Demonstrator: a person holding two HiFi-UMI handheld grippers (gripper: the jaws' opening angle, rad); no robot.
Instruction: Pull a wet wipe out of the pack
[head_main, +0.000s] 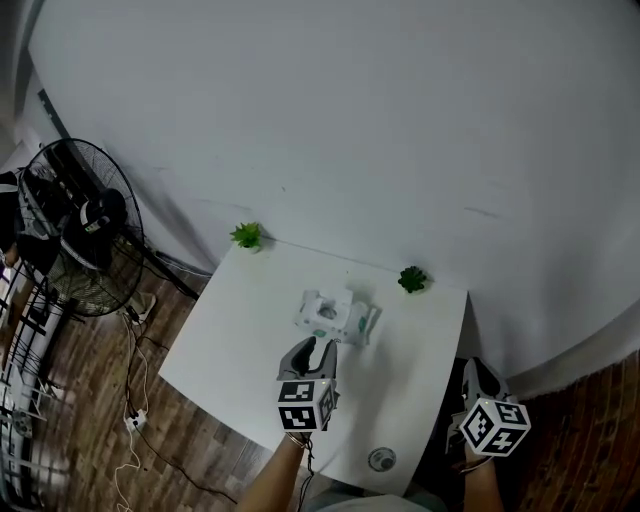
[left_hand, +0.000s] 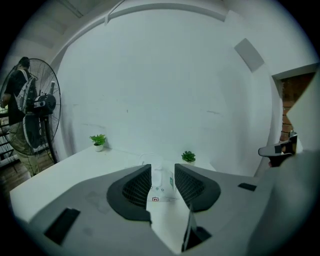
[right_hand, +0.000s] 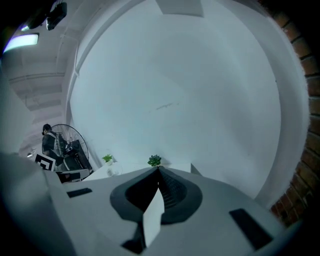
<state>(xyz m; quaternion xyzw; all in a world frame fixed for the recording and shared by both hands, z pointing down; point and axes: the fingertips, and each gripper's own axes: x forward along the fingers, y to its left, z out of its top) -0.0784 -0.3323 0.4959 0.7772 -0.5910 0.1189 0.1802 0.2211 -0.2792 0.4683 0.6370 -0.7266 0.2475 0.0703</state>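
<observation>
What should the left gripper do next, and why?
Probably ease the left gripper forward onto the wet wipe pack. Its fingers are apart and the pack sits just ahead between them, seemingly not yet touched. The right gripper is shut, beside the table's right edge.

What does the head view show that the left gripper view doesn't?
Only the head view shows the cables on the floor and a small round thing near the table's front edge. Only the left gripper view looks right between the left tool's jaws, which are apart and point at the pack. Both show the wipe pack, the left plant, the right plant, the white table and the fan.
</observation>
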